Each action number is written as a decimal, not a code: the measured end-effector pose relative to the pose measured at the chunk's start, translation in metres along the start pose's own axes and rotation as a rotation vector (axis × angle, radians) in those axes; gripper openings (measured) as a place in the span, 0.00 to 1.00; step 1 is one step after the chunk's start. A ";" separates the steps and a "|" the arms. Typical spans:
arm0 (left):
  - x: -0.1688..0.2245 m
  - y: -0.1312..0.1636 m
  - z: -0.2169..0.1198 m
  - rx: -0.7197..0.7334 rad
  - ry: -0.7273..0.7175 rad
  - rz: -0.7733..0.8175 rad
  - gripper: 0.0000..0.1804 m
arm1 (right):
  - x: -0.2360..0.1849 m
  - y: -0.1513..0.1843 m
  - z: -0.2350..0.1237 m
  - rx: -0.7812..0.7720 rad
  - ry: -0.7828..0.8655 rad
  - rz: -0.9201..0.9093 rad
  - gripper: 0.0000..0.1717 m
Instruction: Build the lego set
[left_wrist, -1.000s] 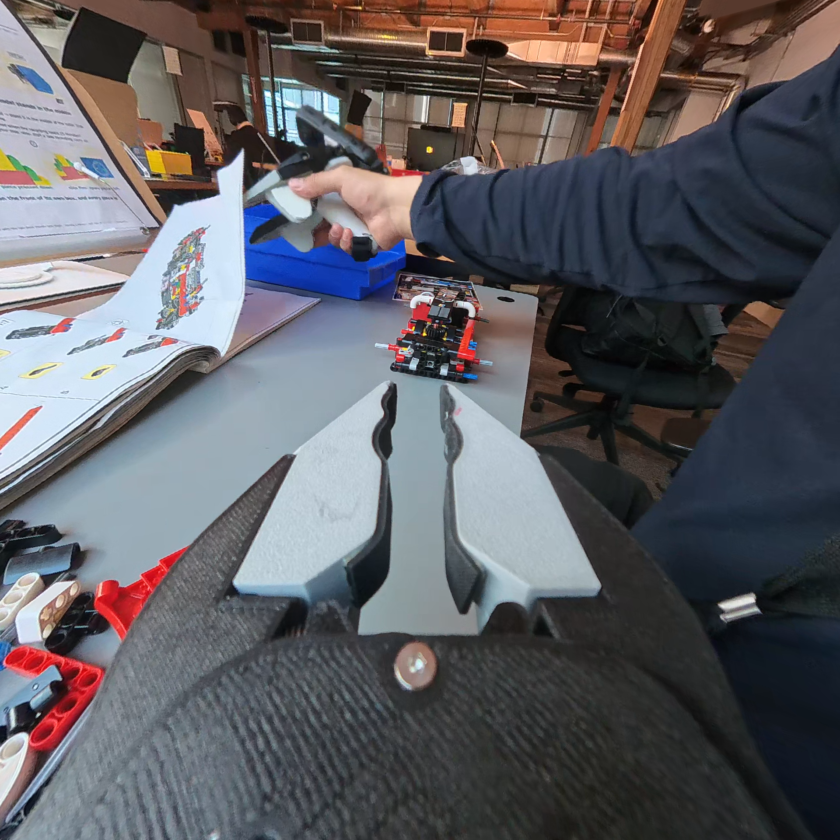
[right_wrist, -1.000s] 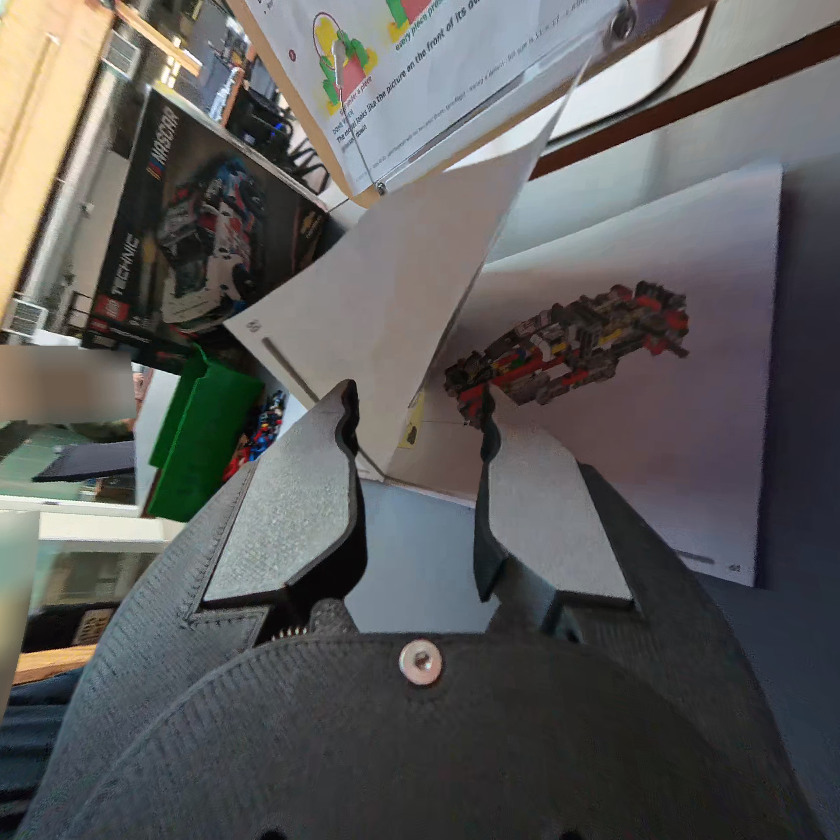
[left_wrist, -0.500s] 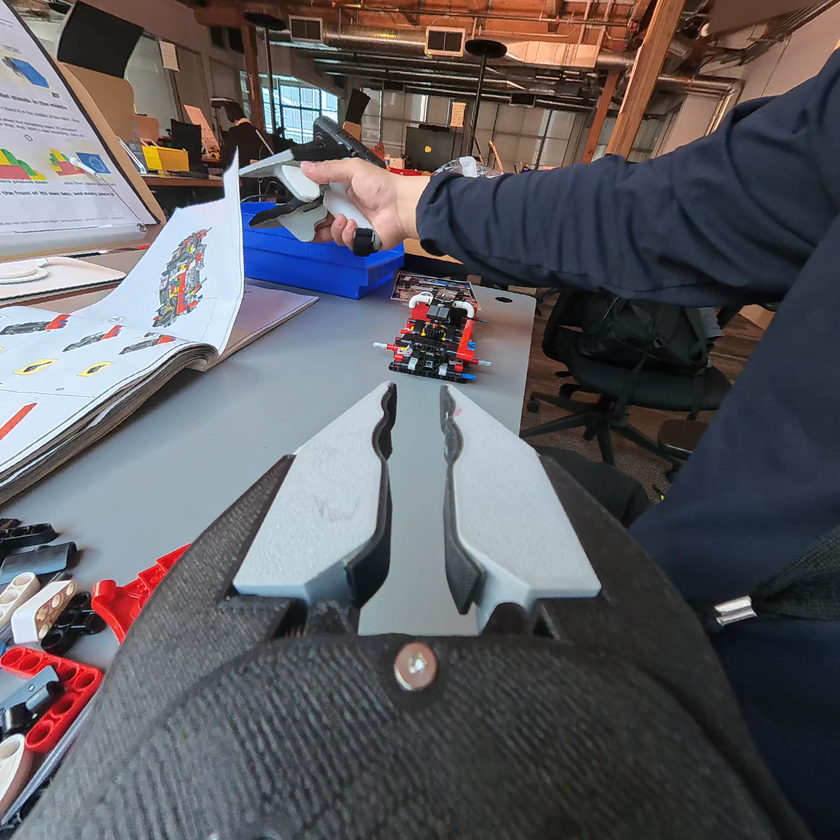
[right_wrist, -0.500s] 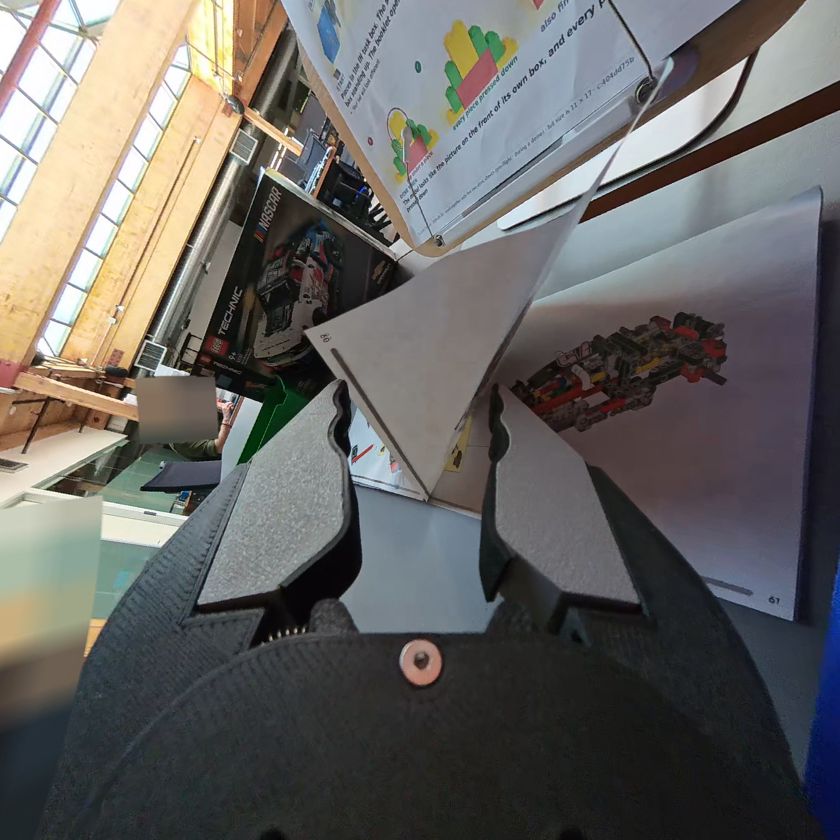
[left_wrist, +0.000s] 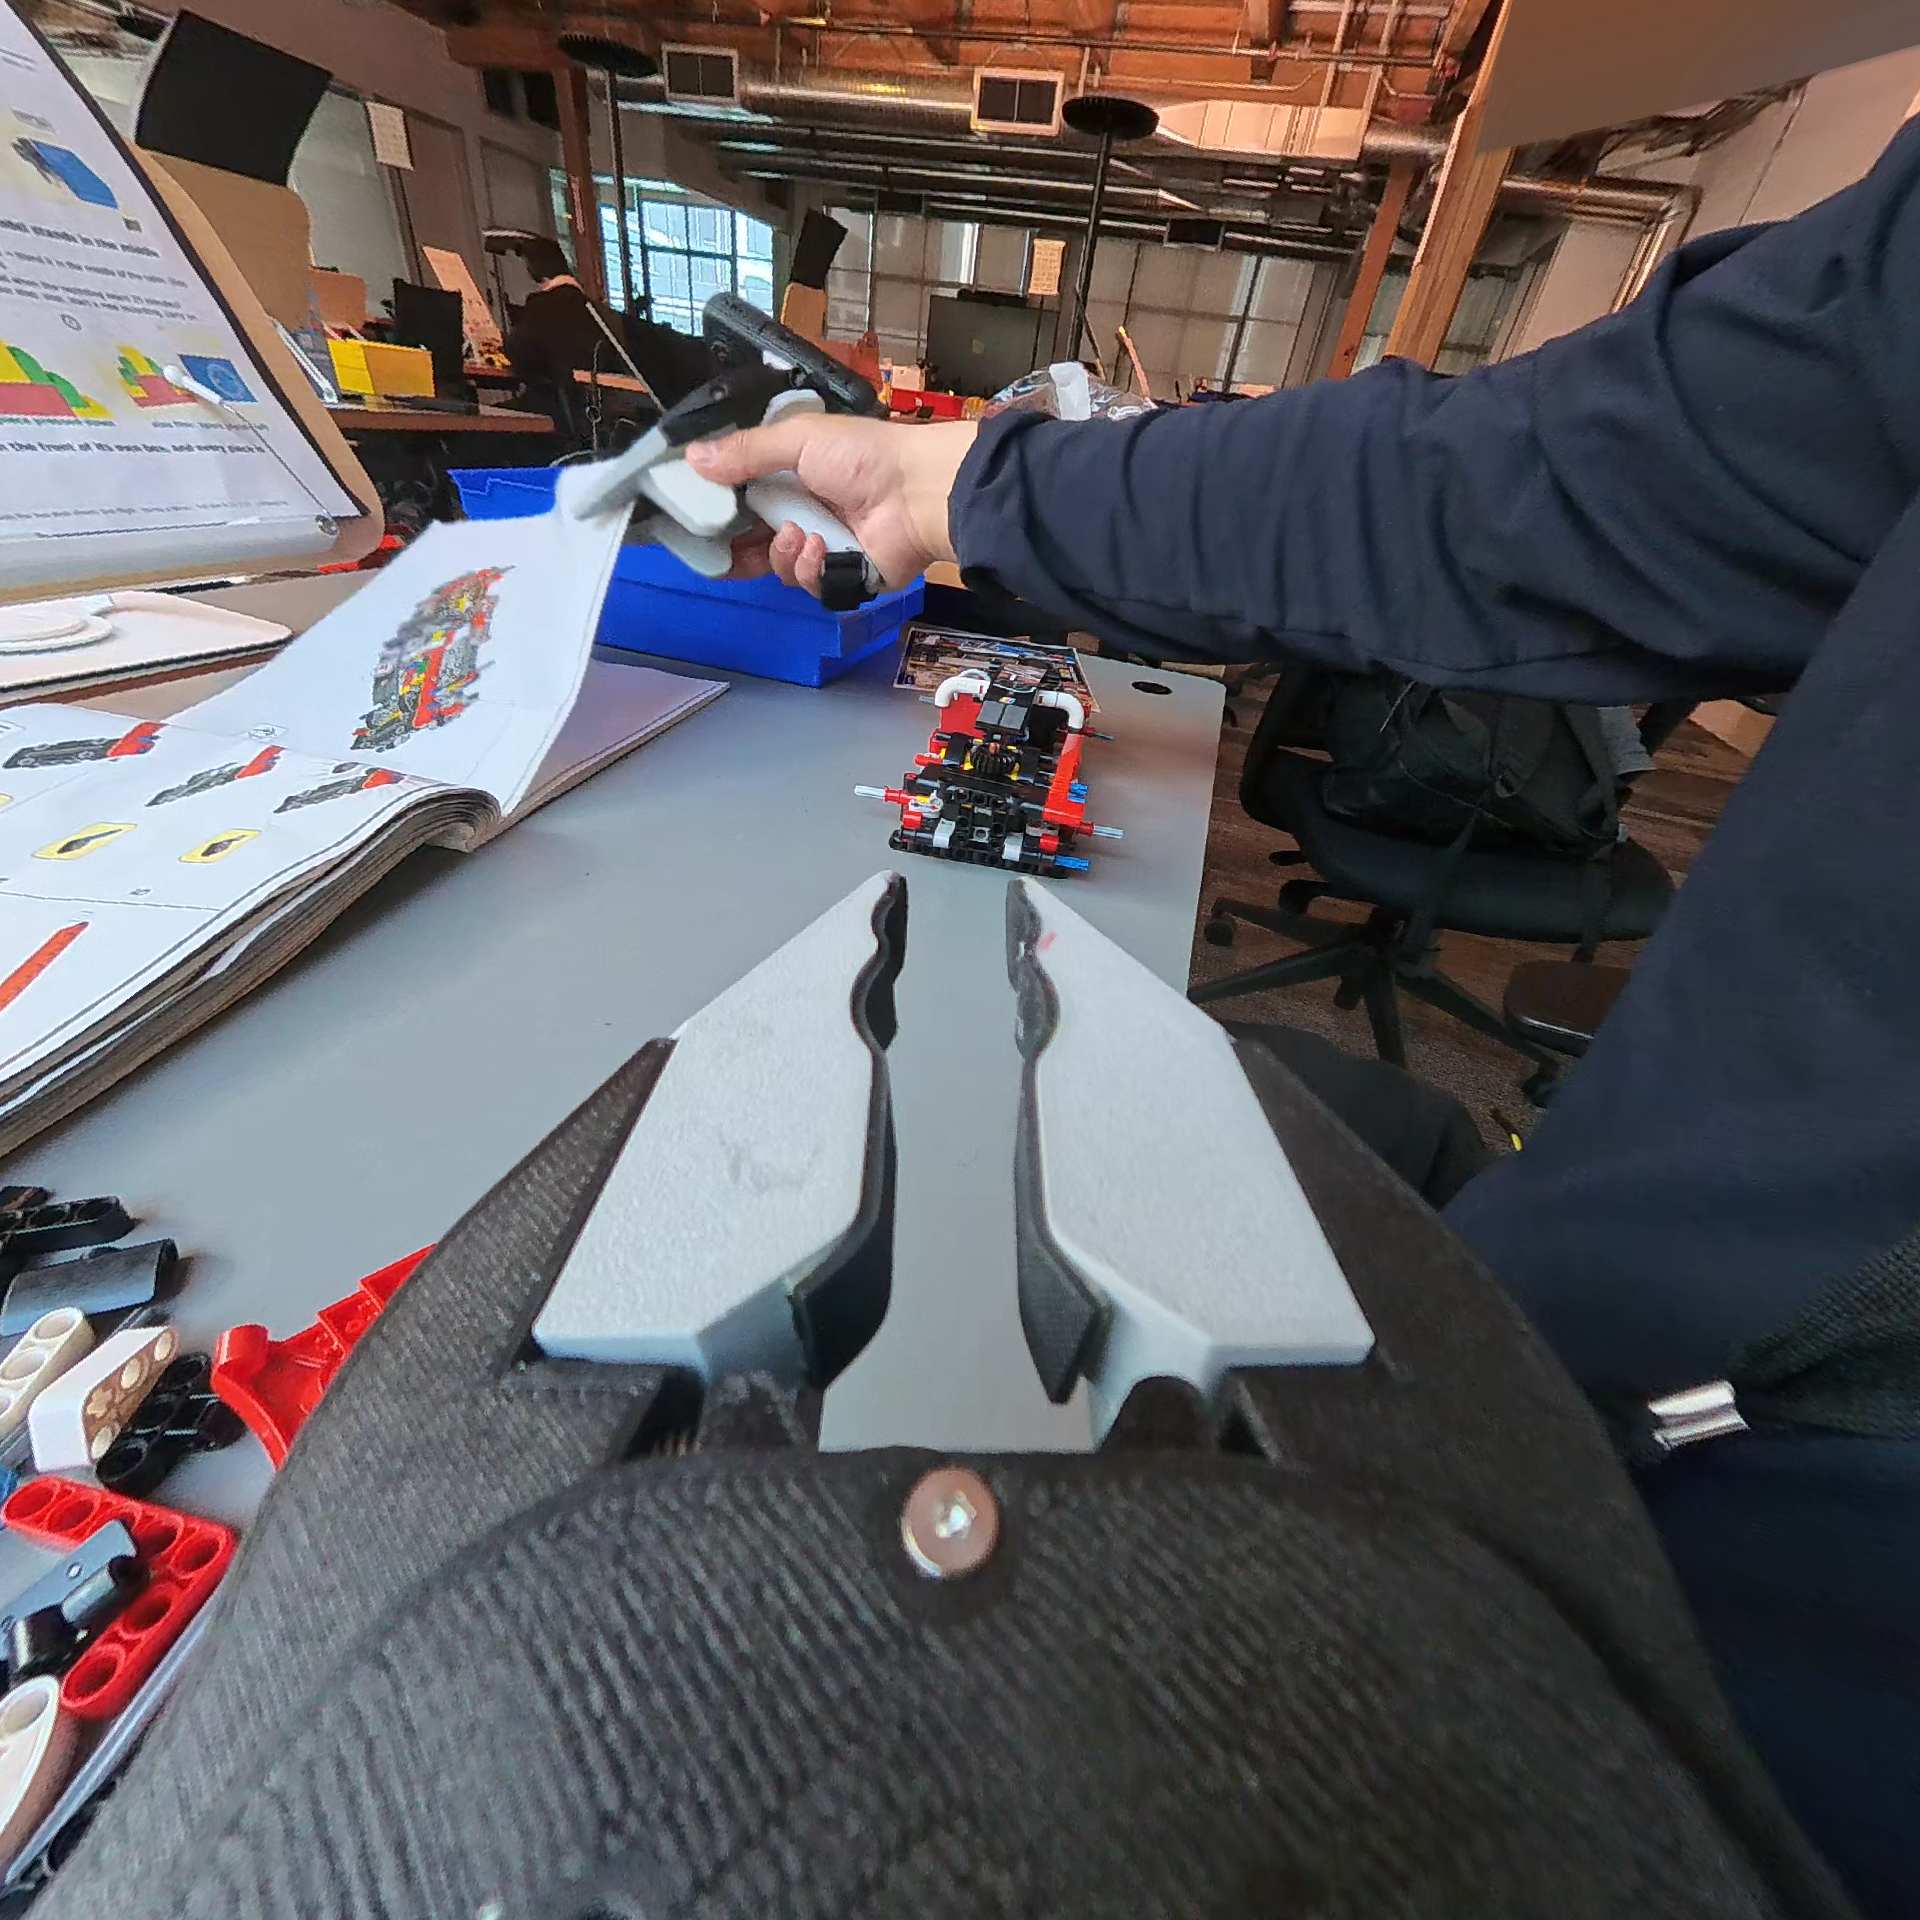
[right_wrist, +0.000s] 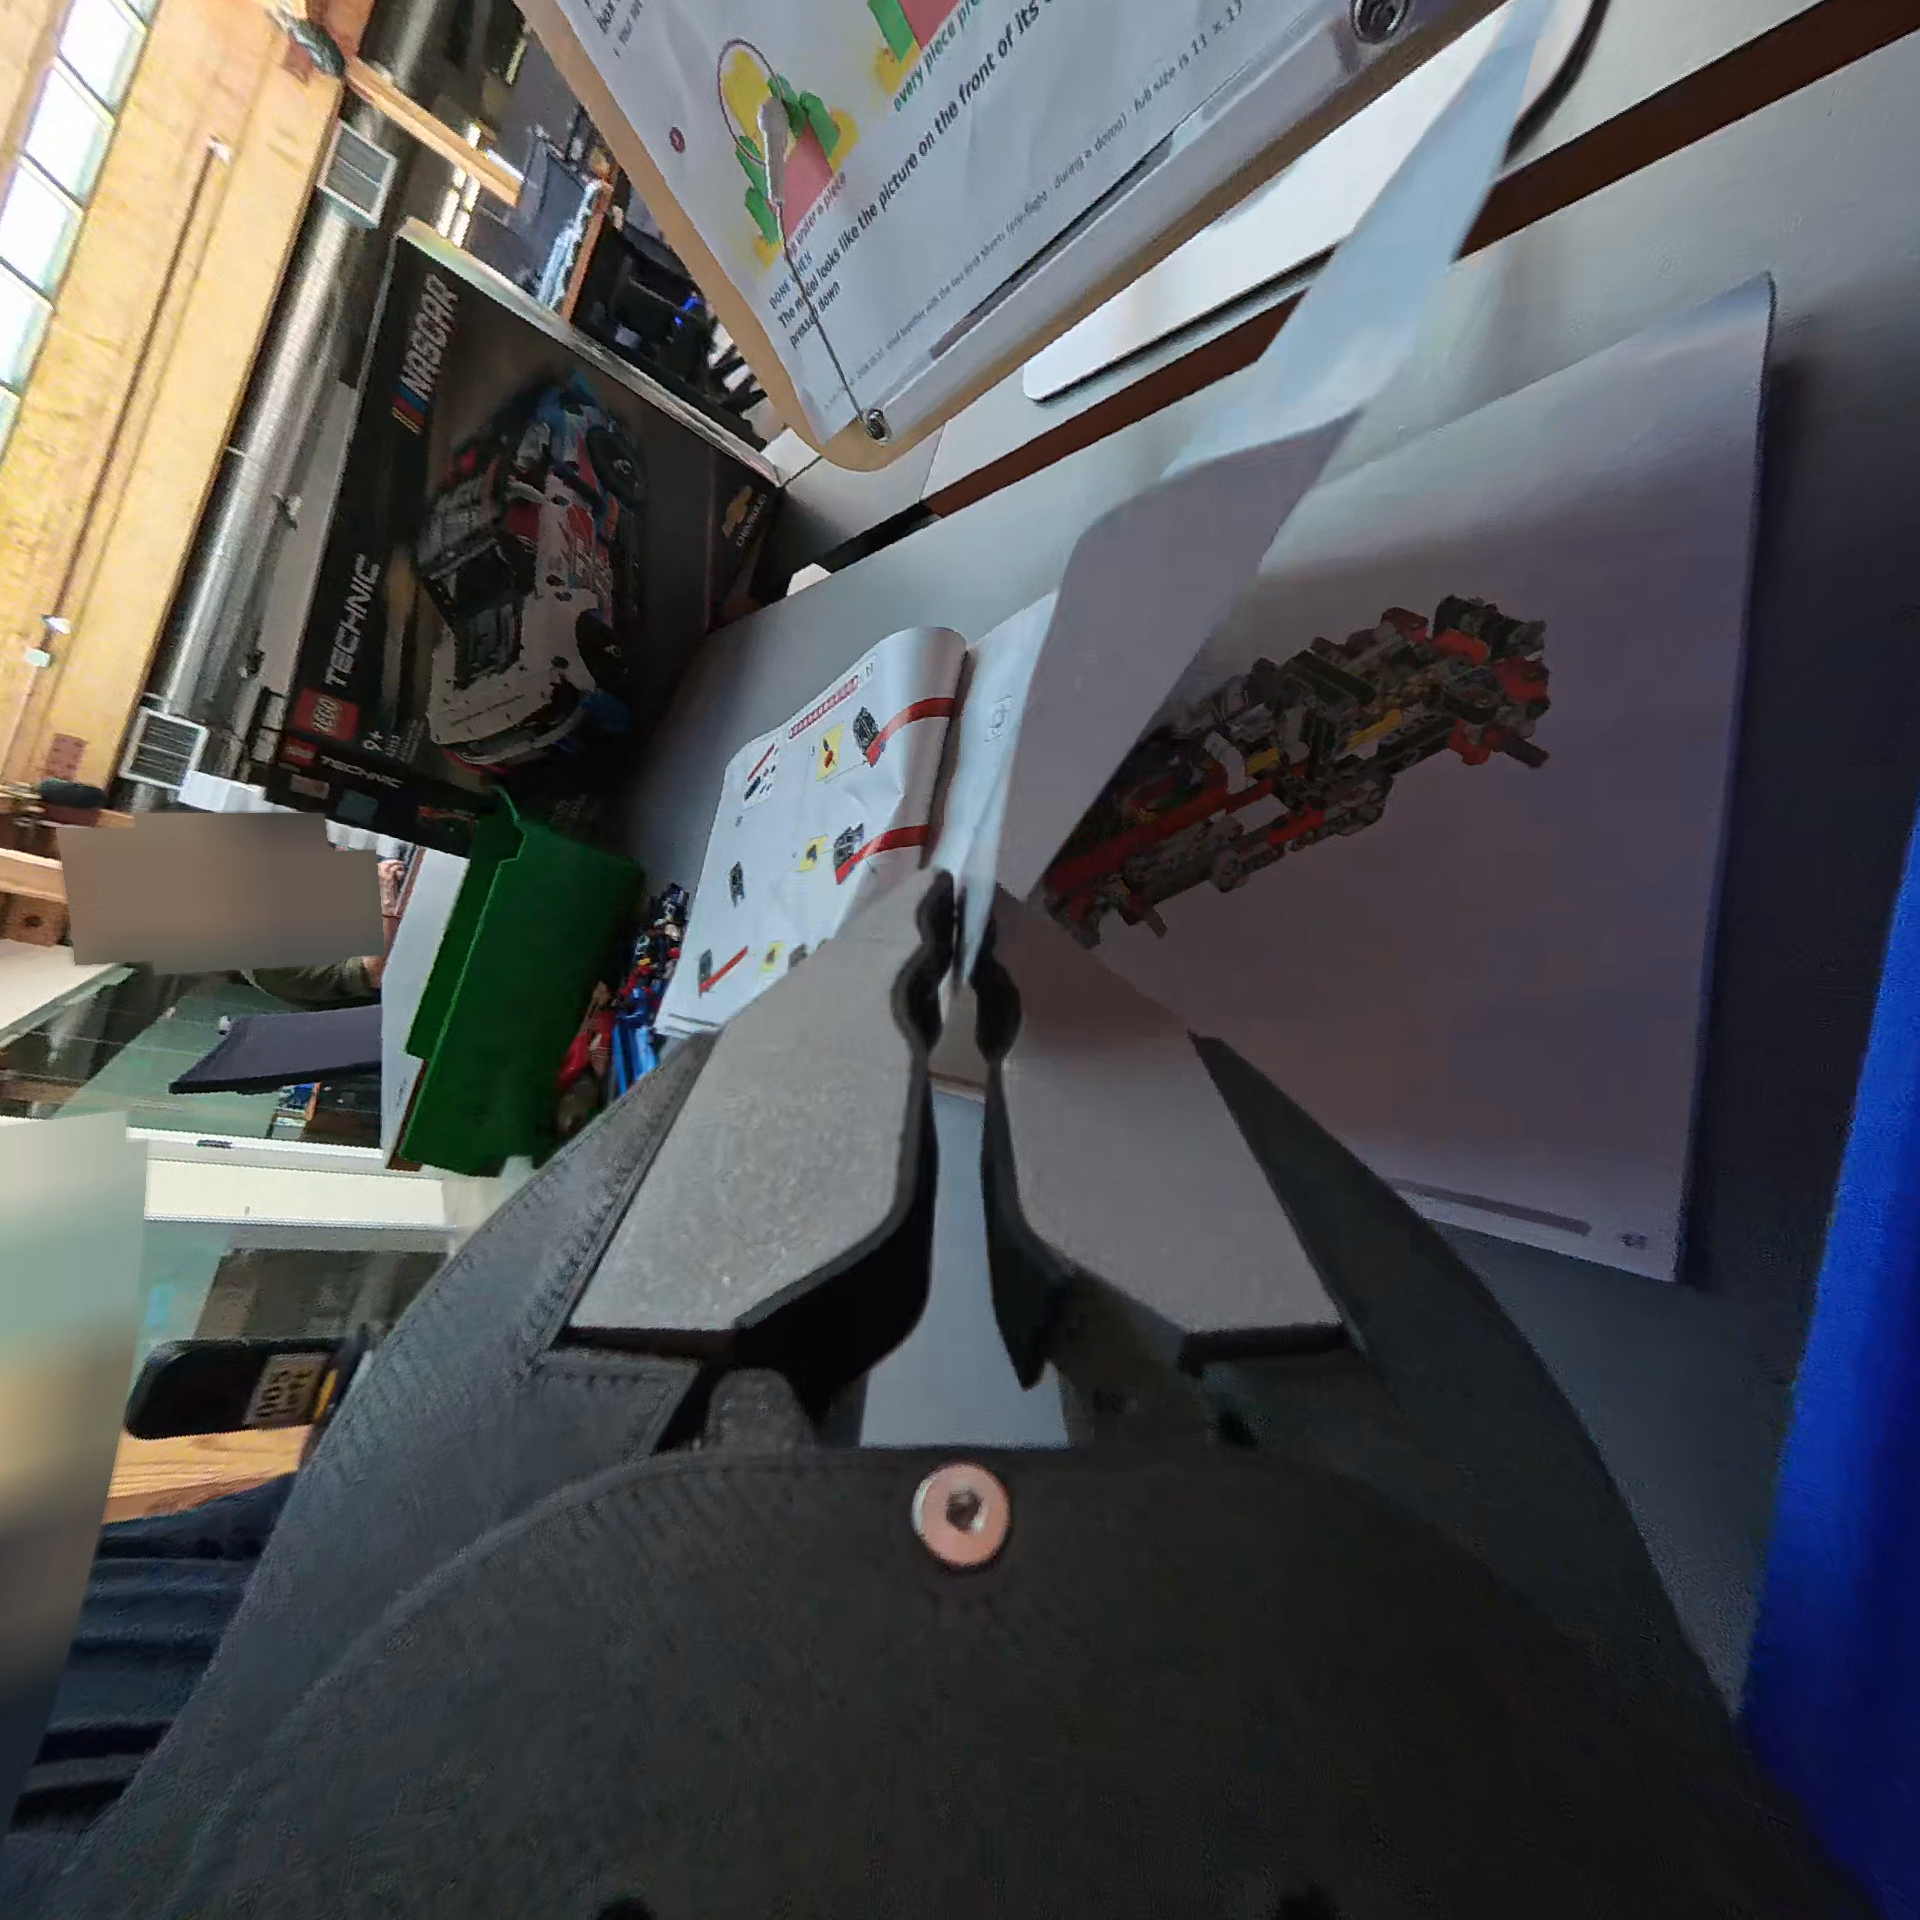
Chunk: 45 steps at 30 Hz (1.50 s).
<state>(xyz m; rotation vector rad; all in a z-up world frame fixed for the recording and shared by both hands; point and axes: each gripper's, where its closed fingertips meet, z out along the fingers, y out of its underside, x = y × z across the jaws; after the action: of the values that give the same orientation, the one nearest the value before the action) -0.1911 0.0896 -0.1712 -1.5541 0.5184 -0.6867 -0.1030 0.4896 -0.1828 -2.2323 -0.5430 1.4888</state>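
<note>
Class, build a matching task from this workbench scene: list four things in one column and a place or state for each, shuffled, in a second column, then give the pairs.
Things
1. right gripper
2. left gripper
3. red and black model chassis
4. blue bin

Places or states
A. stands on the grey table ahead of parted, bare fingers
B. pinching the corner of a booklet page
C. behind the open booklet, at the table's far edge
D. fingers parted, nothing between them

Pairs: 1-B, 2-D, 3-A, 4-C
</note>
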 end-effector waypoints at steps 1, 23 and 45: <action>0.000 0.000 0.000 -0.001 0.000 0.000 0.09 | 0.004 0.001 -0.001 -0.006 0.037 -0.011 0.00; 0.000 0.000 0.000 0.001 0.001 -0.003 0.09 | 0.008 0.022 0.007 -0.148 0.191 -0.114 0.00; 0.000 0.000 0.000 0.002 -0.001 0.001 0.09 | 0.008 0.023 0.008 -0.149 0.205 -0.117 0.00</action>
<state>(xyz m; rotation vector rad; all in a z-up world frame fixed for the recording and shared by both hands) -0.1913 0.0894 -0.1708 -1.5524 0.5179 -0.6857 -0.1053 0.4748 -0.2040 -2.3861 -0.7244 1.1798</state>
